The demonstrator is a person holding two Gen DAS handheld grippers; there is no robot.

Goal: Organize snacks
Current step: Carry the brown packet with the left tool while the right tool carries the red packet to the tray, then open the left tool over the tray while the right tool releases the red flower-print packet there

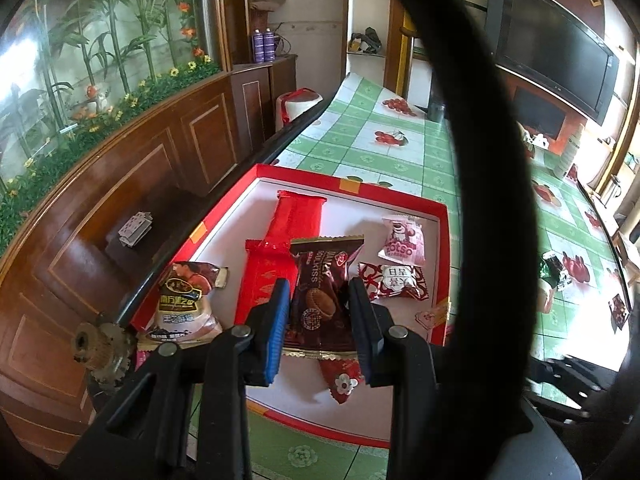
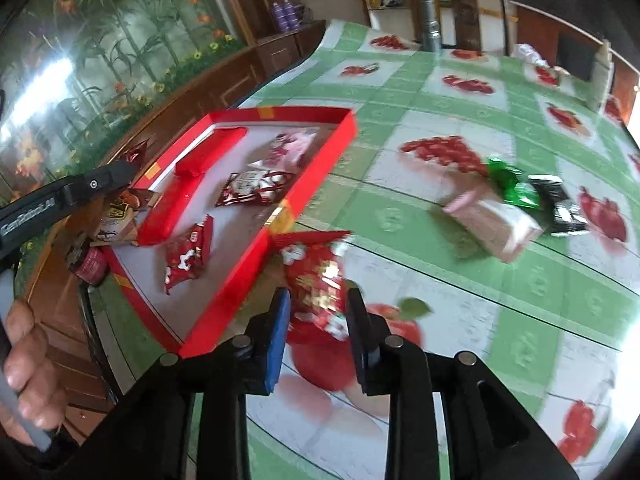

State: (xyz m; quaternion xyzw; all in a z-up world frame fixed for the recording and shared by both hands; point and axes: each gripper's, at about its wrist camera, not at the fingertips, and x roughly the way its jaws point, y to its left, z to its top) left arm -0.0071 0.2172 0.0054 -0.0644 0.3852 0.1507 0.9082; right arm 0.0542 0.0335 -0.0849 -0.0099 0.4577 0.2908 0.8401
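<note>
A: Starting at the left gripper (image 1: 318,312) — its fingers are standing apart on either side of the brown biscuit packet (image 1: 322,300), low in the centre of the frame. I cannot tell whether the pads are pressing the packet or only bracketing it.

B: And the right gripper (image 2: 316,320)?

A: Its fingers are apart too, straddling the red snack bag (image 2: 316,280) lying on the tablecloth (image 2: 460,92), just outside the near wall of the red box (image 2: 256,256). The picture is blurring there, so contact is unclear.

B: How is that bag likely to be handling?

A: Light, puffy, crinkly foil, I'm judging — slippery if pinched on the bulge. Taking it by a crimped end seal seems safer, and gentler on what's inside.

B: What's sitting further out?

A: In the box, the long red packet (image 1: 286,240) is lying left of the brown one, with the pink Lotso packet (image 1: 401,244) and a red-and-white packet (image 1: 394,282) to its right. Out on the cloth at the right of the right-wrist view, a pale pink packet (image 2: 494,222) and a green wrapper (image 2: 512,184) are waiting.
</note>
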